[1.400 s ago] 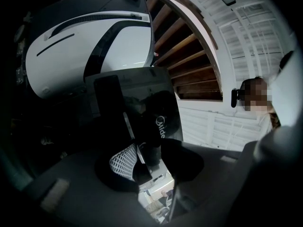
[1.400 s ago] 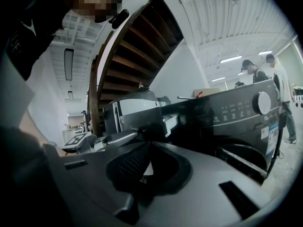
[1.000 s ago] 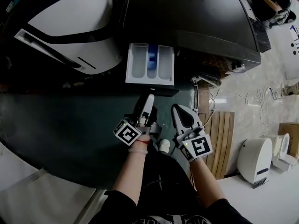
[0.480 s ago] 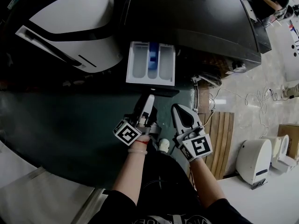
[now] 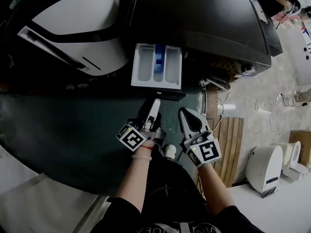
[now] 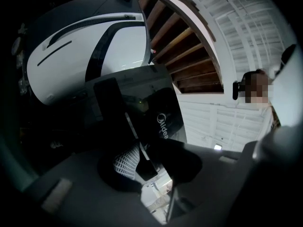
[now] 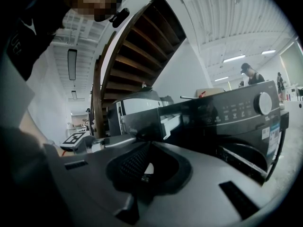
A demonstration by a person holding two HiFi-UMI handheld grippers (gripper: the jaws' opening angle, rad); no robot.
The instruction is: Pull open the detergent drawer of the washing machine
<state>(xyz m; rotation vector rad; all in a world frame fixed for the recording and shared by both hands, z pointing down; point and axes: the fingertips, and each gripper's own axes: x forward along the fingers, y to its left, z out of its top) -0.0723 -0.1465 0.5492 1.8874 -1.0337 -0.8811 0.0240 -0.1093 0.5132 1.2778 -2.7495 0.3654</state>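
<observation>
Dark floor point(image 5: 73, 130): the washing machine point(image 5: 204, 18) has its detergent drawer point(image 5: 156, 67) out.
Left gripper point(image 5: 154, 102) just closing, narrowly apart, empty; right gripper point(image 5: 187, 114) closed, empty. Back off straight.

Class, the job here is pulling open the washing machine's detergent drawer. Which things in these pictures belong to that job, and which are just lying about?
Belonging to the job: detergent drawer, already pulled out; black washing machine; left claw, just below the drawer's front.

Just lying about: white-and-black machine beside it; slatted wooden board on the floor; loose cables.
</observation>
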